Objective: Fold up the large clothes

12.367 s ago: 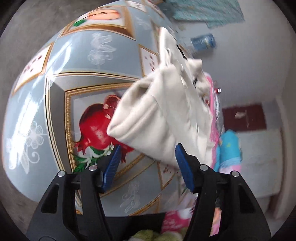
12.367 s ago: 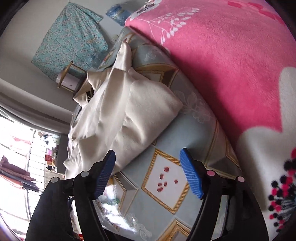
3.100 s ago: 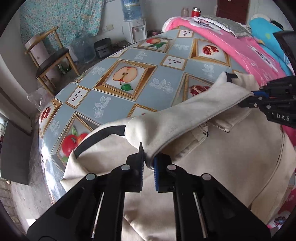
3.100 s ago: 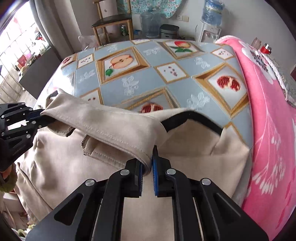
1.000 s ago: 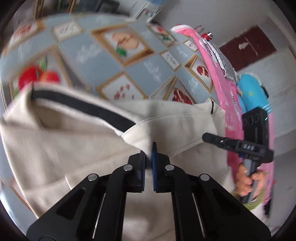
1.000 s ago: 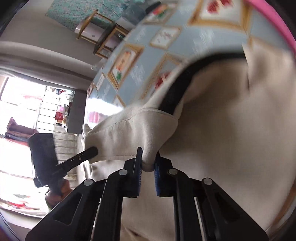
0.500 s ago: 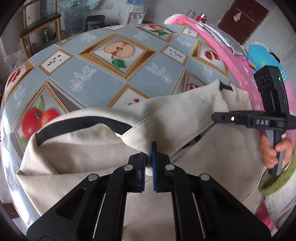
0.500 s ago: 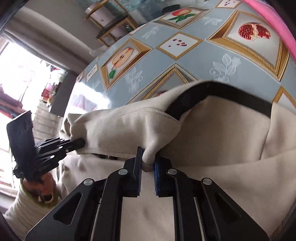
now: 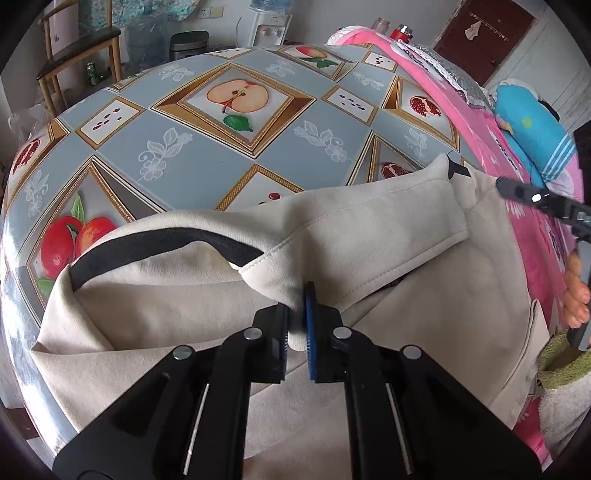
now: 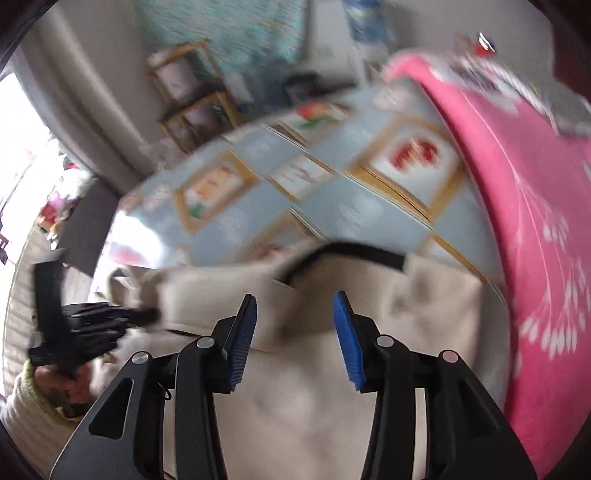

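A large cream garment [image 9: 369, 236] with a black inner neckband [image 9: 155, 243] lies spread on the fruit-patterned tablecloth [image 9: 236, 147]. My left gripper [image 9: 295, 328] is shut on a fold of the cream garment near its edge. In the blurred right wrist view, my right gripper [image 10: 295, 328] is open and empty just above the garment [image 10: 314, 387], near the black neckband [image 10: 354, 254]. The right gripper also shows at the right edge of the left wrist view [image 9: 543, 201]; the left gripper shows at the left of the right wrist view [image 10: 144, 314].
A pink blanket [image 9: 436, 85] [image 10: 535, 221] runs along the right side of the table. A blue pillow [image 9: 532, 125] lies beyond it. A wooden chair [image 9: 77, 40] and a water dispenser [image 9: 269, 26] stand behind the table.
My right gripper has opened and let go of the garment fold, then pulled back. My left gripper stays shut on its fold and has shifted little.
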A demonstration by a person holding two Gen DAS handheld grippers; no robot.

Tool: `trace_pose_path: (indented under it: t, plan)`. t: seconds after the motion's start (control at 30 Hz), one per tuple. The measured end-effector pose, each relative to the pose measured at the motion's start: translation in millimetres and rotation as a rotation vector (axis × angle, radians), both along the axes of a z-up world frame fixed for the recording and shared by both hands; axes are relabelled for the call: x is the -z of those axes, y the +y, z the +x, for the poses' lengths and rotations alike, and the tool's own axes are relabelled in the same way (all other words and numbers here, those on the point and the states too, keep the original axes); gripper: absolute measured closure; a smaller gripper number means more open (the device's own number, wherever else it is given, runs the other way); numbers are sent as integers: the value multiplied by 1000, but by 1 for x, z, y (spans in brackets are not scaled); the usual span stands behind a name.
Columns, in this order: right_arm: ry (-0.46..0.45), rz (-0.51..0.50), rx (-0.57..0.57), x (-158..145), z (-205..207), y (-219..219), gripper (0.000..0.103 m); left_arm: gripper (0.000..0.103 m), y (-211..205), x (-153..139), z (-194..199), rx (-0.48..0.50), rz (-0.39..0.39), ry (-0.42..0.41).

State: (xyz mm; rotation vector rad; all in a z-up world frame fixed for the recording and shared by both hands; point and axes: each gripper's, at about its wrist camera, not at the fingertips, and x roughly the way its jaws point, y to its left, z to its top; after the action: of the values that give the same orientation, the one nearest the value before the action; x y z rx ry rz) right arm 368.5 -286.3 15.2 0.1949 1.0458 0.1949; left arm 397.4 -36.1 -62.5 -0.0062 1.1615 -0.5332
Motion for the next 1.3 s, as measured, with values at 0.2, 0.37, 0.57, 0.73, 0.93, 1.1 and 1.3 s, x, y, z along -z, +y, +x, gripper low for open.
trace_pose_path:
  t: [0.2, 0.37, 0.57, 0.73, 0.93, 1.1, 1.3]
  plan:
    - [-12, -60, -269, 21, 11, 97, 73, 94, 3, 0, 0, -18, -17, 3]
    - [80, -55, -262, 62, 18, 93, 84, 85, 25, -14, -2, -88, -64, -30]
    - [80, -105, -270, 62, 19, 101, 84, 87, 38, -48, -6, -118, -184, -108]
    - [90, -68, -256, 63, 18, 99, 84, 87, -21, -8, 5, -8, -28, 7]
    - [61, 49, -107, 27, 7, 30, 60, 92, -7, 0, 5, -53, -104, 14]
    - [192, 137, -25, 53, 17, -9, 56, 93, -5, 0, 6, -58, -119, 10]
    - [140, -5, -85, 54, 29, 20, 92, 93, -6, 1, 7, -48, -118, -3]
